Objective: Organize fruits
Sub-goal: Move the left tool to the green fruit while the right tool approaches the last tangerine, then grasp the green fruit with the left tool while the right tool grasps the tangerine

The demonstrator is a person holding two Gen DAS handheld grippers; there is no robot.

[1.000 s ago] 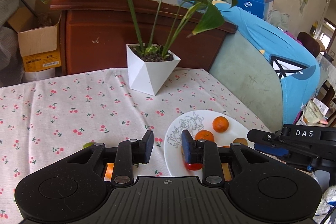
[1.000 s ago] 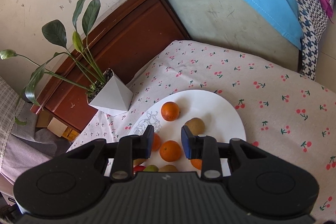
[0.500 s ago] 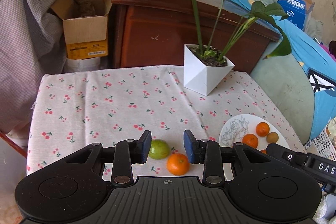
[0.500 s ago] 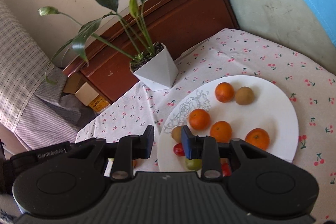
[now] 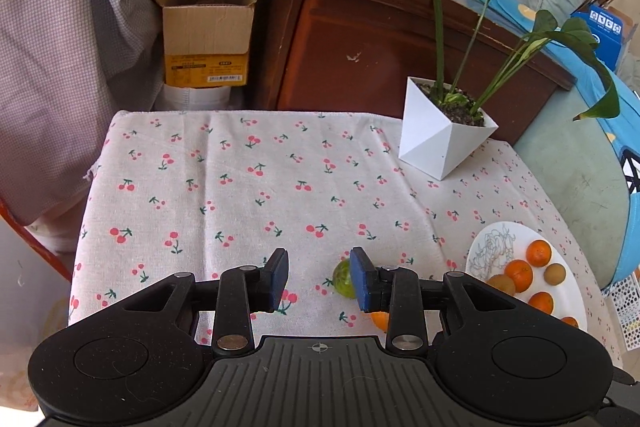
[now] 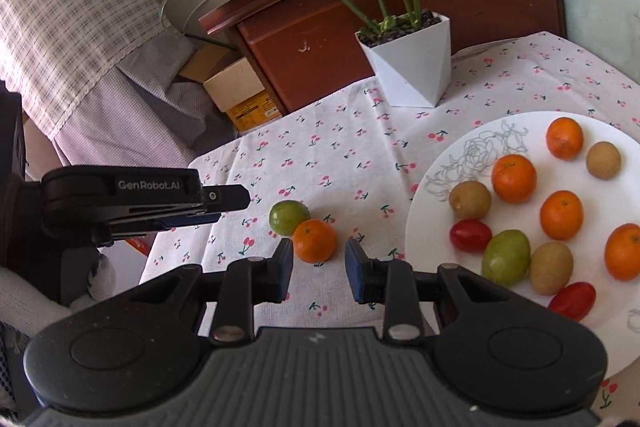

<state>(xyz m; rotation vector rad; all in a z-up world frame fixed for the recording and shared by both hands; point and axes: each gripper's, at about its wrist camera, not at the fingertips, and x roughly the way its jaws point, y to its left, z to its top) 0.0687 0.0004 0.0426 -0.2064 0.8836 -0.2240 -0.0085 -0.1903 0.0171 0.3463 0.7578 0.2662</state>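
Note:
Two loose fruits lie on the cherry-print cloth: a green fruit [image 6: 289, 217] and an orange [image 6: 314, 241] touching it. My right gripper [image 6: 320, 269] is open, with the orange just beyond its tips and nothing between the pads. My left gripper [image 5: 320, 281] is also open and holds nothing. In its view the green fruit [image 5: 343, 279] peeks out beside the right finger, and the orange [image 5: 379, 321] is mostly hidden under that finger. The left gripper [image 6: 224, 199] also shows at the left of the right wrist view. A white plate [image 6: 424, 247] holds several oranges, brown fruits, red tomatoes and a green one.
A white angular plant pot [image 5: 440, 137] with long leaves stands at the table's far right. Behind it is a brown wooden cabinet [image 5: 360, 47]. A cardboard box [image 5: 208, 39] sits beyond the far edge. The plate [image 5: 520, 233] lies near the right edge.
Both views have swung left. The right gripper left the plate and now faces the loose orange and green fruit. In the left view those fruits slid from the centre to the right finger.

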